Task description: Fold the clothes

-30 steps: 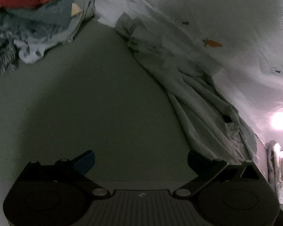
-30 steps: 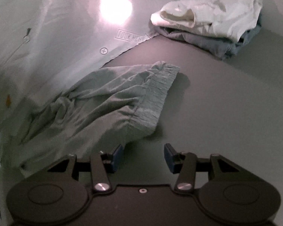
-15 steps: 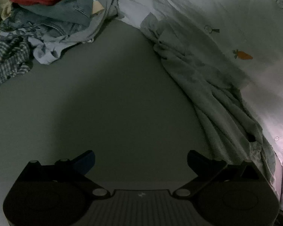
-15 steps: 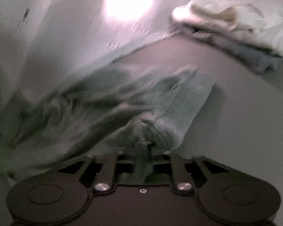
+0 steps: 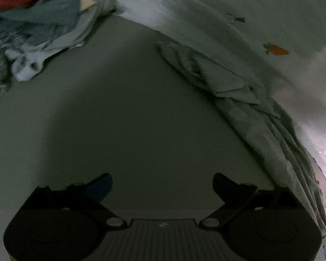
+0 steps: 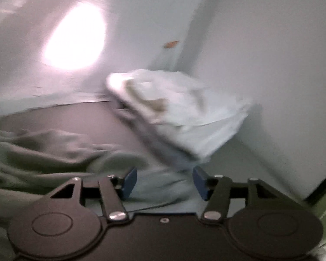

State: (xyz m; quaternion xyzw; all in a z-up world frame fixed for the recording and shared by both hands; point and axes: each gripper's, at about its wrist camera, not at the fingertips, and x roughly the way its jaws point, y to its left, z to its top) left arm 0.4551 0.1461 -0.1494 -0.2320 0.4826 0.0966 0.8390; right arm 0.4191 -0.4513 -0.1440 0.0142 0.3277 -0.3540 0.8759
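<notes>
The left gripper (image 5: 162, 184) stands with its jaws spread wide over the bare grey-green surface (image 5: 119, 119), nothing between its pads; the jaws have just been closing a little. The task's garment, a crumpled grey-green piece of clothing (image 5: 245, 108), lies well to the right of this claw in the left wrist view, stretched in a long rumpled band from the middle of the picture down toward the lower right edge, along the foot of a pale printed sheet (image 5: 228, 10) that bears a small orange carrot print (image 5: 277, 49). The garment's nearest folds pass just beside the right finger's housing without lying between the fingers. At the upper left, well apart from the claw, sits a heap of unfolded clothes (image 5: 32, 32) with a red piece on top.

The right gripper (image 6: 164, 182) has its jaws partly apart; they have just been opening. In the blurred right wrist view pale grey-green cloth (image 6: 158, 187) lies under and between the blue pads (image 6: 129, 181), but the pads do not press on it. The bulk of the garment (image 6: 32, 152) spreads to the left of this claw. Ahead and slightly right, near the fingertips, rests a stack of folded clothes (image 6: 184, 113), white on top and bluish grey beneath, against a pale wall (image 6: 271, 43)
</notes>
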